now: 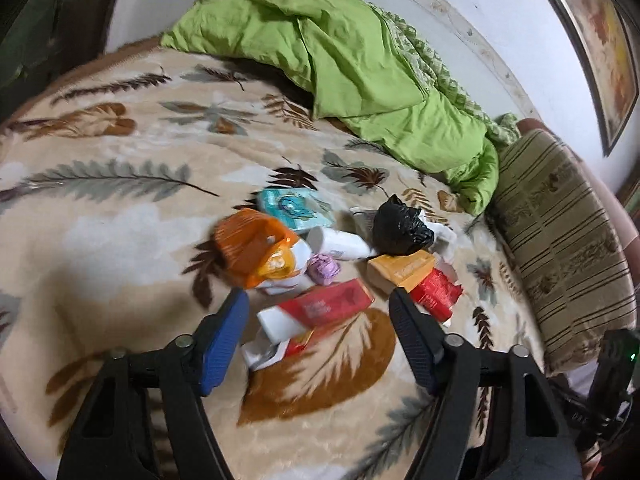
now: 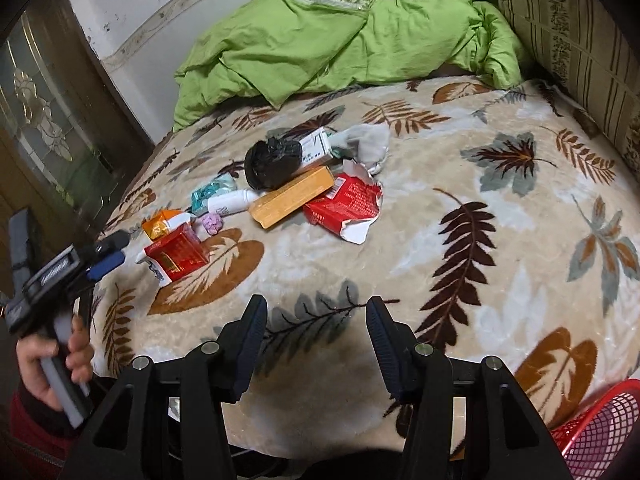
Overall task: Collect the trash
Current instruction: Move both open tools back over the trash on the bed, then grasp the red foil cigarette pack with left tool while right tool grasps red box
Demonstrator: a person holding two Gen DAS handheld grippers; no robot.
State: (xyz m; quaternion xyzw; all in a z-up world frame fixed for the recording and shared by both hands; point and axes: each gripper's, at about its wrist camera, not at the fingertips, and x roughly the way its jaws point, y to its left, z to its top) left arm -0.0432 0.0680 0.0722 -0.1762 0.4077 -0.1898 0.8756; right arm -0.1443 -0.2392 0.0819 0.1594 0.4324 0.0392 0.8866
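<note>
Trash lies in a heap on the leaf-patterned blanket (image 2: 460,184). A red and white box (image 1: 320,310) lies between the tips of my open left gripper (image 1: 318,300); it also shows in the right wrist view (image 2: 176,254). Beyond it are an orange wrapper (image 1: 256,248), a purple wad (image 1: 324,268), a white bottle (image 1: 340,242), a teal packet (image 1: 294,206), a black bag (image 1: 400,226), a yellow box (image 1: 402,268) and a torn red box (image 1: 436,292). My right gripper (image 2: 316,320) is open and empty, above bare blanket short of the heap.
A crumpled green quilt (image 1: 340,60) lies at the back of the bed. A striped pillow (image 1: 560,240) lies at the right. A red mesh basket (image 2: 600,432) shows at the lower right of the right wrist view. A glass-panelled door (image 2: 48,120) stands at the left.
</note>
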